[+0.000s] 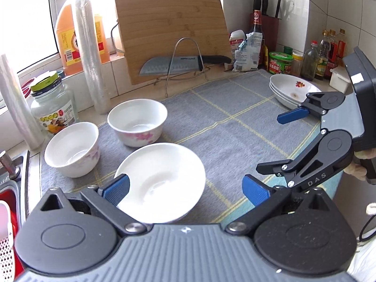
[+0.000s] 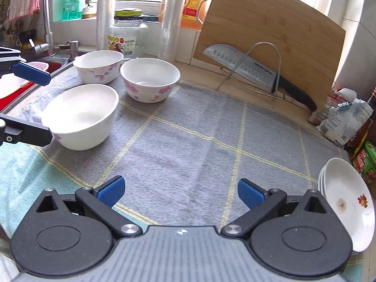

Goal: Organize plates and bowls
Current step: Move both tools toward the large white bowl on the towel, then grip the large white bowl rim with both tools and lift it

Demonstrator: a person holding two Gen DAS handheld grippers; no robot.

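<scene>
Three white bowls with pink flowers stand on the grey checked cloth [image 1: 235, 127]. The nearest bowl [image 1: 162, 181] sits between my left gripper's [image 1: 185, 189] open fingers, its left pad at the rim. Two more bowls stand behind, one at the left [image 1: 72, 149] and one behind it [image 1: 137, 121]. A stack of white plates [image 1: 290, 89] lies at the far right. My right gripper [image 1: 268, 145] is open near the plates. In the right wrist view my right gripper [image 2: 181, 193] is open over bare cloth, with the bowls [image 2: 82, 115] ahead left and the plates [image 2: 347, 202] at the right.
A bamboo cutting board [image 1: 171, 33] and a knife [image 1: 178, 64] on a wire rack stand at the back. A glass jar [image 1: 52, 105], plastic rolls and an oil bottle [image 1: 70, 30] line the left wall. Sauce bottles [image 1: 329, 54] crowd the right corner. A sink [image 2: 30, 70] lies left.
</scene>
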